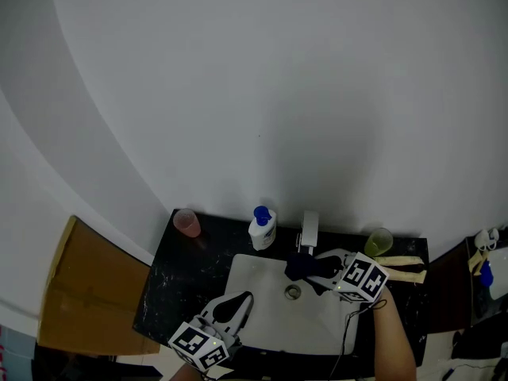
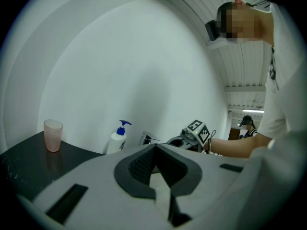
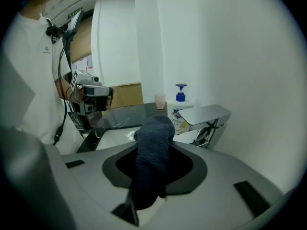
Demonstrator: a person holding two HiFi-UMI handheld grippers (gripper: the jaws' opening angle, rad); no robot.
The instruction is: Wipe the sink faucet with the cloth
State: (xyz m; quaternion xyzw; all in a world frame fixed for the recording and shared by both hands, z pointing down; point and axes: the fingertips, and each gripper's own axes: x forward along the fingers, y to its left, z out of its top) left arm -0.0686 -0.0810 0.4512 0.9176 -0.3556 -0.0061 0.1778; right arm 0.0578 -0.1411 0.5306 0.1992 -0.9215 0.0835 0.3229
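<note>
The chrome faucet (image 1: 309, 230) stands at the back of the white sink (image 1: 254, 280); in the right gripper view the faucet (image 3: 205, 115) is just ahead and to the right. My right gripper (image 1: 311, 267) is shut on a dark blue cloth (image 1: 298, 267), which bulges out between the jaws, the cloth (image 3: 151, 152) close to the faucet's spout. My left gripper (image 1: 240, 302) hovers over the sink's front left, jaws closed with nothing in them. In the left gripper view the faucet (image 2: 147, 139) and my right gripper (image 2: 180, 142) show beyond the jaws.
A white soap bottle with a blue pump (image 1: 262, 228) stands left of the faucet. A pink cup (image 1: 187, 223) sits on the black counter (image 1: 171, 280) at the far left, a yellow-green cup (image 1: 379, 242) at the right. A brown board (image 1: 83, 288) leans left of the counter.
</note>
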